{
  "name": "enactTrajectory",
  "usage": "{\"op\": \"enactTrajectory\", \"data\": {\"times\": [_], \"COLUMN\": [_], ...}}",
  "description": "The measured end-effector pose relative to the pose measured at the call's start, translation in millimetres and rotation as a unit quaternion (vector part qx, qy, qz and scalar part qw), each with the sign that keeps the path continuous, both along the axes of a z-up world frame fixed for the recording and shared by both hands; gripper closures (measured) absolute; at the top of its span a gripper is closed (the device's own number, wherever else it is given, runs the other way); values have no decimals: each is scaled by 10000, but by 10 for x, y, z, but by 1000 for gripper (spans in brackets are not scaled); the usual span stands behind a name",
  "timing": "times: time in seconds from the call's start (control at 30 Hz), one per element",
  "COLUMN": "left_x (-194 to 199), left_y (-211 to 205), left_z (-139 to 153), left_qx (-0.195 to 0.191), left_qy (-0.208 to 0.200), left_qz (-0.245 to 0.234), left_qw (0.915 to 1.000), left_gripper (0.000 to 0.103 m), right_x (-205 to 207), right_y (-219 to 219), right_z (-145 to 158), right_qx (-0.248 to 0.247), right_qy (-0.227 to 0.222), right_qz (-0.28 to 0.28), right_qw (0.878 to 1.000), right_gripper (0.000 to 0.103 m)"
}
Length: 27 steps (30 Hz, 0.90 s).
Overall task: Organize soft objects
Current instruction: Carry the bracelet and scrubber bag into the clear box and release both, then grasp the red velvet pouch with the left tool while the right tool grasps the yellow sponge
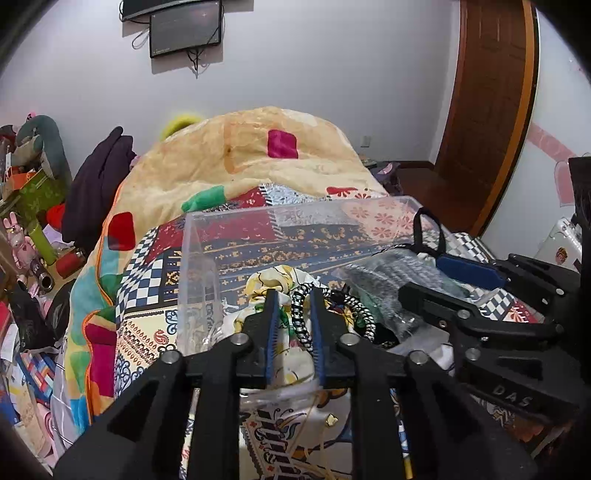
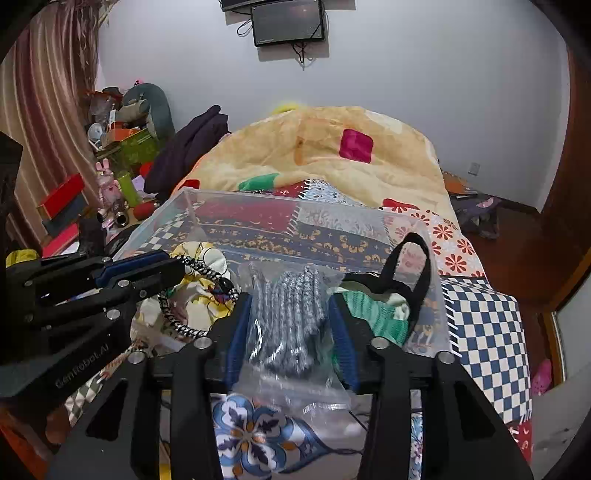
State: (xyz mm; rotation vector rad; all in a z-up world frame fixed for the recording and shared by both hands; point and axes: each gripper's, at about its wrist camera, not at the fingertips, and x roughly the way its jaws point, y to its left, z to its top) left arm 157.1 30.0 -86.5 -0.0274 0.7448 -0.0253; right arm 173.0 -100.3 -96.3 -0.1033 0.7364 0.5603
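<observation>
Soft objects sit in a heap inside a clear plastic bin (image 2: 229,206) on a bed covered by a patchwork quilt (image 2: 487,332). Contents, as far as visible:

- Grey-and-white knit item sealed in a transparent plastic bag (image 2: 288,317), ribbed texture, bag crinkled and glossy. It lies near the bin's front centre, between the two blue-padded fingers of the right gripper (image 2: 291,314). Jaws are partly closed around the bag; pads sit at the bag's sides, but firm contact cannot be confirmed.
- Black-and-white braided cord (image 1: 299,314), looped, lying over a yellow-and-white printed cloth (image 1: 273,280) with dark outline drawing. Both are in the bin's left part. The left gripper (image 1: 293,321) has its jaws narrowed with the cord and cloth between the pads; the cord runs against the right-hand pad, and whether it is actually clamped cannot be told.
- Green knit piece (image 2: 373,314) to the right of the bagged item, partly under a black strap loop (image 2: 417,266) that stands up above the pile.

The two grippers are side by side and close, each visible in the other's camera.

Beyond the bin: a bunched yellow blanket (image 2: 332,147) with red, magenta and green patches fills the far end of the bed. A dark purple garment (image 2: 188,155) lies left of it. A wall-mounted screen (image 2: 288,22) hangs above. Cluttered boxes and toys (image 2: 122,147) occupy the left side; a brown wooden door (image 1: 487,110) stands to the right.
</observation>
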Motion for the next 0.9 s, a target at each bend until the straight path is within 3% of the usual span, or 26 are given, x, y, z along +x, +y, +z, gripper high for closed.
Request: {"op": "enactTrajectory", "data": {"times": [0.2,0.33,0.5,0.67,0.9], "left_x": [-295,-559,-851,-1077,-1195], "left_y": [-28,-78,-83,8,134], "left_z": [266,471,562,375,-78], "left_qx": [-21,166,211,-31,-85], "left_qy": [-585,-1061,-1329,-1061,-327], "left_qz": [8,34,131,164,331], "left_qw": [9983,9942,9908,9942,9989], "left_gripper": [46,32,8,4,4], "right_x": [-194,-381,-582,-779,-929], "right_y": [-185,-274,-332,-322,-236], "right_z": [214,367,440,346,-119], "right_qx": [71,222,353,264,57], "right_qy": [-360,-610,-733,-637,42], "right_qz": [19,72,215,433,680], "right_qw": [9993,9979,9965,9967,9977], "right_gripper": [44,32,19,17,17]}}
